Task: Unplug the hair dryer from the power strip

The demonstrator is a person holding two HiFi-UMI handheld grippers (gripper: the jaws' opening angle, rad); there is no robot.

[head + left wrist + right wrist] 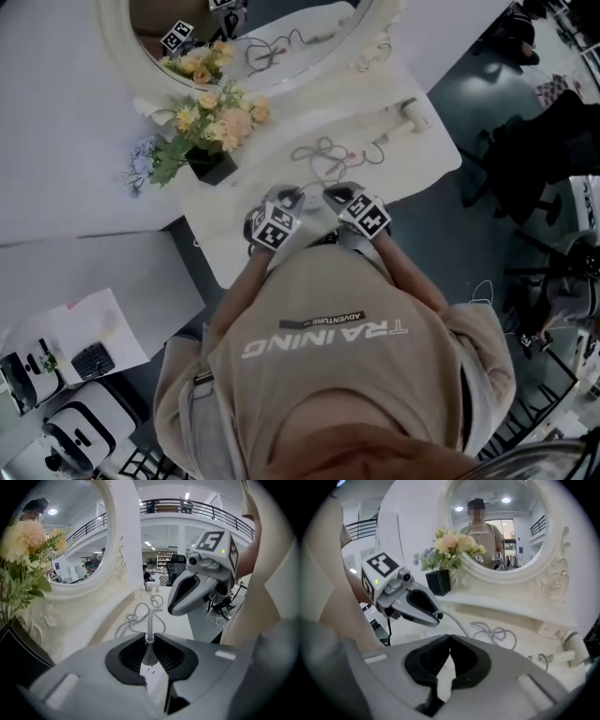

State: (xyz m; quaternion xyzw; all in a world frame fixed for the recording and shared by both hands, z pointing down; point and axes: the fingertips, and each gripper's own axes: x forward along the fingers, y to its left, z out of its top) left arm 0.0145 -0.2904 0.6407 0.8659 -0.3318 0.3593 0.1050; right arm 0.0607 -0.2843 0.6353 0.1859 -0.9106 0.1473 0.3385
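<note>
On the white vanity table point(424, 161) lies the white hair dryer point(410, 116), also at the right edge of the right gripper view point(575, 648). Its grey cord point(323, 155) loops toward the table's front edge. My left gripper point(149, 645) is shut on the grey plug point(149, 655), whose cord point(150, 620) runs straight up from the jaws. The white power strip point(153, 677), with slots showing, sits just below the plug. My right gripper point(450, 640) has its tips together; something white shows behind them, and I cannot tell what. In the head view, left gripper point(289, 198) and right gripper point(337, 193) are side by side.
A black vase of yellow and peach flowers point(211, 127) stands on the table to the left of the grippers. An oval white-framed mirror point(253, 80) backs the table. The person's torso presses against the front edge. Dark floor and chairs lie to the right.
</note>
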